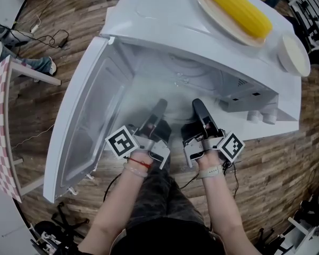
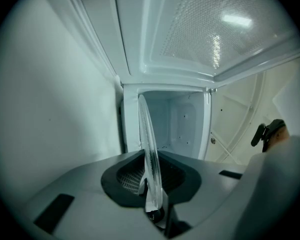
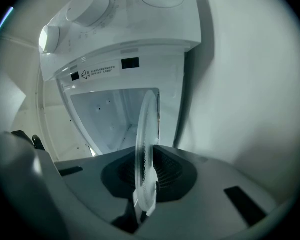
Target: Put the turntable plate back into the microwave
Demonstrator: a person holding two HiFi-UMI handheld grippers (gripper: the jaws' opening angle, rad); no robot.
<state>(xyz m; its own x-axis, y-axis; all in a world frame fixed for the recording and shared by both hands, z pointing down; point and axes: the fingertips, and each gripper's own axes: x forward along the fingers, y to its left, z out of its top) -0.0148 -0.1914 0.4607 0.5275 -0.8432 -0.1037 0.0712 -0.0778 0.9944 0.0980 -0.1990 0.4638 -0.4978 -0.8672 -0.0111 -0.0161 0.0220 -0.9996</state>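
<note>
Microwave [image 1: 202,31]: white, set on a wooden floor [image 1: 287,163], seen from steeply above with its cavity facing the person.
Door [image 1: 80,121]: swung wide open to the left of the cavity.
Turntable plate [image 2: 151,154]: clear glass, held at the mouth of the cavity between the two grippers (each gripper view shows it edge-on, as a thin ribbed rim running away from the camera toward the back wall).
Left gripper [image 1: 158,110]: jaws closed tight on the near-left edge of the glass, which sits pinched in the dark ridged pads; tip reaching into the cavity opening.
Right gripper [image 1: 198,106]: jaws likewise clamped on the plate's near-right edge, just beside the left gripper and level with it.
Plate contact with cavity floor: cannot be told from these views.
Control knobs [image 3: 87,6]: two round white dials on the panel right of the cavity, above a small printed warning label.
On top of the microwave: a yellow corn cob [image 1: 236,9] lying on a pale dish [image 1: 212,12], and near it a white bowl [image 1: 293,54] toward the right edge.
</note>
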